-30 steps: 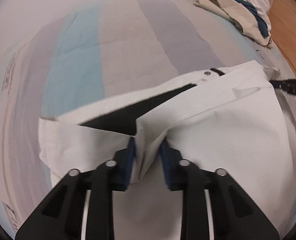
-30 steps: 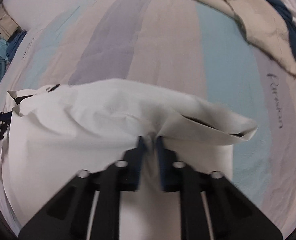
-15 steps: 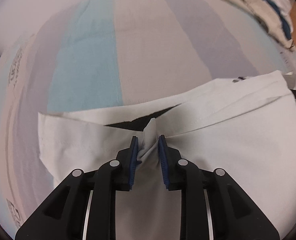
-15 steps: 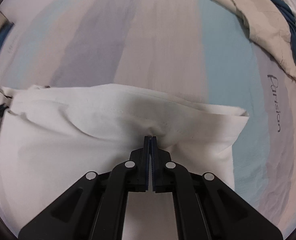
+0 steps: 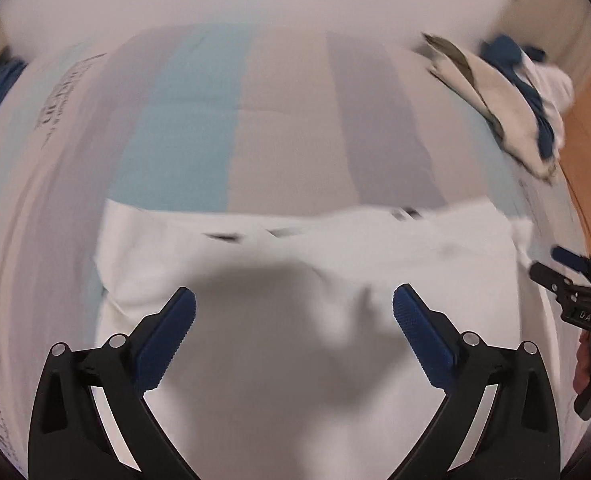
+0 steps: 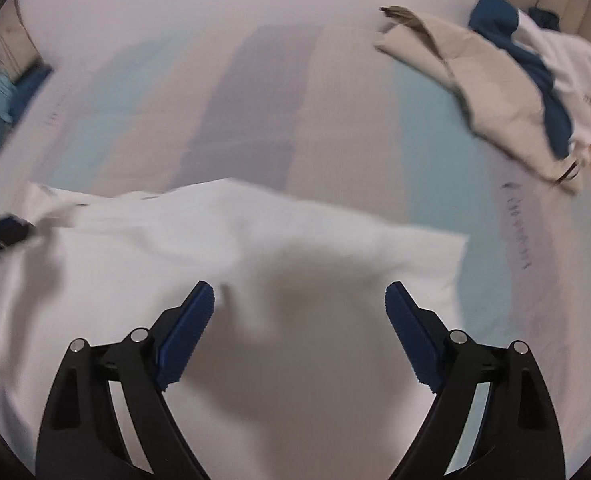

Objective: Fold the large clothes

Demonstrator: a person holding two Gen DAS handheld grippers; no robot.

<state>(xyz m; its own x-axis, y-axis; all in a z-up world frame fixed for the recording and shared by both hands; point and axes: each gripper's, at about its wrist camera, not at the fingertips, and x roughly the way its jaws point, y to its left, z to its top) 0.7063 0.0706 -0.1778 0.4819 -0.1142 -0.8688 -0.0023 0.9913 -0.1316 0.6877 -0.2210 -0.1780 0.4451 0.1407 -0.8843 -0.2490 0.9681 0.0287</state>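
Two grippers, one white garment [image 5: 315, 360], one heap of other clothes [image 6: 507, 92] — all on a striped bedspread [image 5: 223, 120]. Left gripper [image 5: 294, 310] and right gripper [image 6: 299, 302] both hang with fingers spread wide, gripping nothing. The garment lies flat beneath and ahead of them, its far edge short of mid-bed. Bare stripes stretch beyond; the heap sits well apart at the far right corner.

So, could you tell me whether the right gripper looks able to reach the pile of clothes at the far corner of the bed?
Probably yes: the right gripper is open and empty above the white garment, and only bare striped bedcover lies before the pile of clothes.
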